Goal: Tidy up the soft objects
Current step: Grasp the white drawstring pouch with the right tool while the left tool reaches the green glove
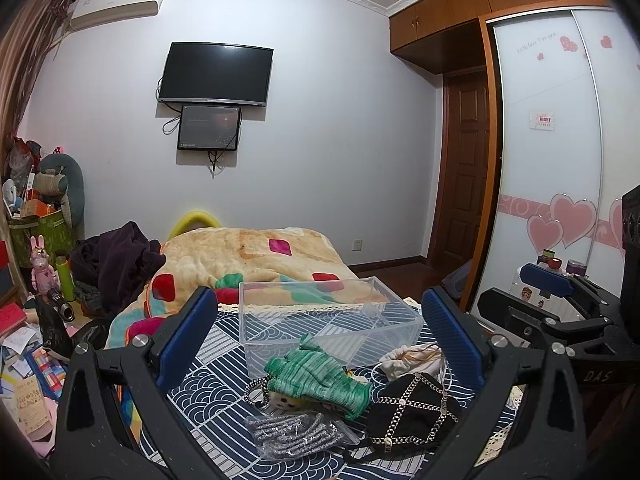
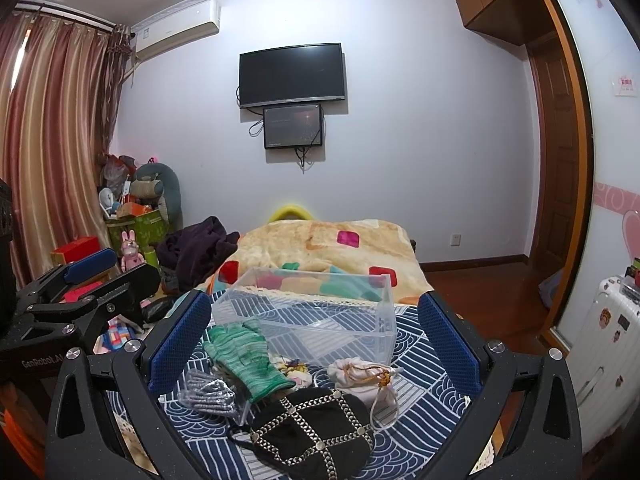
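A clear plastic box [image 1: 328,316] [image 2: 316,312] stands empty on the blue patterned bed cover. In front of it lie a green knit glove [image 1: 320,380] [image 2: 244,356], a grey item in a clear bag [image 1: 296,434] [image 2: 210,394], a black studded mask [image 1: 412,410] [image 2: 316,432], a white drawstring pouch [image 1: 412,360] [image 2: 366,374] and a small plush toy [image 1: 284,402] [image 2: 296,372] under the glove. My left gripper [image 1: 320,320] is open and empty above them. My right gripper [image 2: 316,324] is open and empty too; it also shows in the left wrist view [image 1: 552,300].
A folded patterned blanket [image 1: 256,264] [image 2: 332,248] lies behind the box, with dark clothes [image 1: 116,264] [image 2: 196,248] at its left. Clutter, a green bin [image 1: 40,232] and books fill the floor at left. A wardrobe [image 1: 560,160] and a white suitcase [image 2: 612,340] stand right.
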Motion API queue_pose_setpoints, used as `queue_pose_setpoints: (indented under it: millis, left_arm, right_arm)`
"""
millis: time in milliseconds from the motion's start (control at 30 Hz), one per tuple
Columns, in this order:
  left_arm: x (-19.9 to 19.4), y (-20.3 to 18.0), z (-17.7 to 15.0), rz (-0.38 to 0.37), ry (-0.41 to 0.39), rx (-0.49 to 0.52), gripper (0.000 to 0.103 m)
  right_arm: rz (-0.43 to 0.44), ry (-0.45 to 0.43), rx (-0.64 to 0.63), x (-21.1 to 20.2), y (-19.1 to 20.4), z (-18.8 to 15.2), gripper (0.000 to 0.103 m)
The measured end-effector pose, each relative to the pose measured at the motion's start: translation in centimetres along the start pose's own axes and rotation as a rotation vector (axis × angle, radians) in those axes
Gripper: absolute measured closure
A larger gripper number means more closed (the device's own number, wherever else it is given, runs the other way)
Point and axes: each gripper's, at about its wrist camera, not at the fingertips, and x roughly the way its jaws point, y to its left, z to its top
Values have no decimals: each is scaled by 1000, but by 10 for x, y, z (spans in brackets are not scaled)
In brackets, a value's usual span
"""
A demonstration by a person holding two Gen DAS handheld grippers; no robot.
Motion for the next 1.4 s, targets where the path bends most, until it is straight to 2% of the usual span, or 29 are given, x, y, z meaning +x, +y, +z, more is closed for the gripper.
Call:
queue_pose_setpoints:
  millis: [433,700,767,800,833,1000,1067,1200,1300,1400]
  left_arm:
    - [4,0,-2,-11,19,1,0]
    - [33,7,-22,-43,130,-20,0]
    - [44,13,-29,-46,164,-41,6]
    - [48,15,-31,-46,176,-46,14]
    - [55,18,-34,-44,199,-54,18]
    - [79,29,-50,-21,257,-80,25]
    - [88,32,-59,4,283,-69,28]
    - [102,36,-73,-3,330,-83,34]
    - [108,34,-80,-13,346,-69,44]
    - [111,31,-84,-29,358,-62,55]
  right_arm:
    - [1,1,3,0,-1,-1,0]
    - [-1,34,11,12,-11,-9,0]
    - [-9,54,21,18,-17,-14,0]
    - [-11,65,29,20,-20,-16,0]
    - [-10,79,44,24,-25,-20,1]
    - [-21,158,100,44,-42,-34,16]
    - [-17,197,114,53,-49,-42,26]
    - [-33,281,134,68,-56,-58,34]
    - [-44,334,159,76,-61,-68,41]
    - [-37,385,196,84,-68,-76,59]
